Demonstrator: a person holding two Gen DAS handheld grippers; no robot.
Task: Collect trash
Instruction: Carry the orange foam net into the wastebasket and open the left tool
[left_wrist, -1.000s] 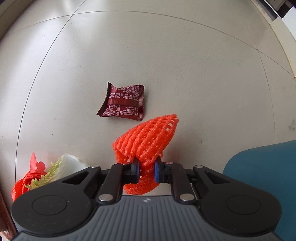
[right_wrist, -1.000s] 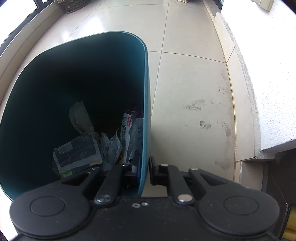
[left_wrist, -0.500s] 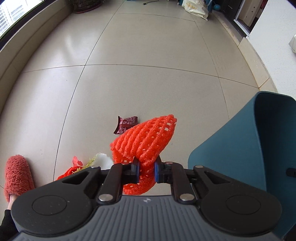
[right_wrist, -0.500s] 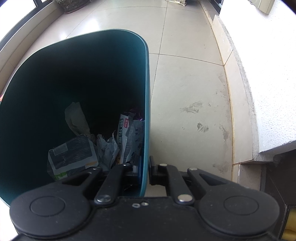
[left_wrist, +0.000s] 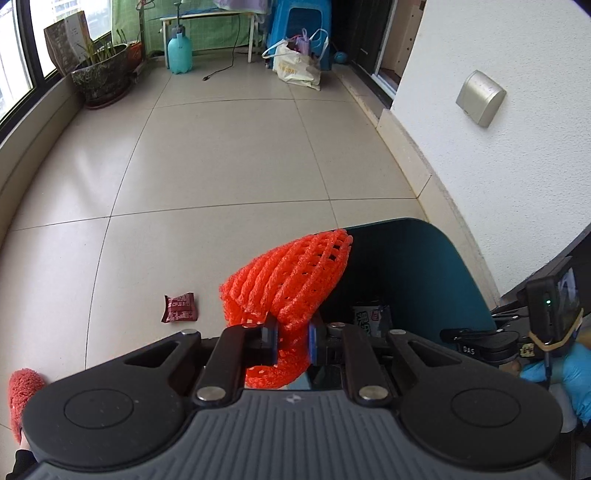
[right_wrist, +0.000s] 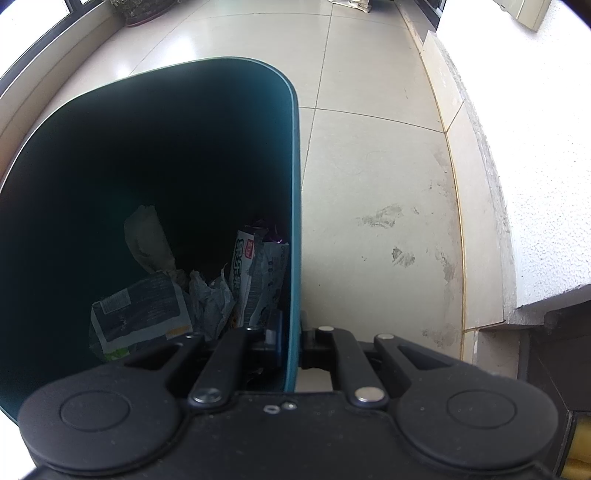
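My left gripper (left_wrist: 292, 341) is shut on an orange foam fruit net (left_wrist: 291, 277), held in the air beside the near rim of the teal trash bin (left_wrist: 413, 266). A dark red snack wrapper (left_wrist: 180, 312) lies on the floor tiles to the left of the net. In the right wrist view my right gripper (right_wrist: 291, 341) is shut on the bin's right wall (right_wrist: 293, 221), one finger inside and one outside. Crumpled wrappers and paper (right_wrist: 192, 291) lie at the bottom of the bin.
A white wall with a low tiled ledge (left_wrist: 417, 162) runs along the right. A red fuzzy slipper (left_wrist: 22, 391) shows at the lower left. A plant pot (left_wrist: 101, 79), a spray bottle (left_wrist: 179, 51) and a plastic bag (left_wrist: 295, 66) stand at the far end. A gloved hand (left_wrist: 557, 373) holds the right gripper.
The left gripper has risen with the foam net and come over beside the bin; the floor and red wrapper look much farther away. The right gripper and bin have kept still.
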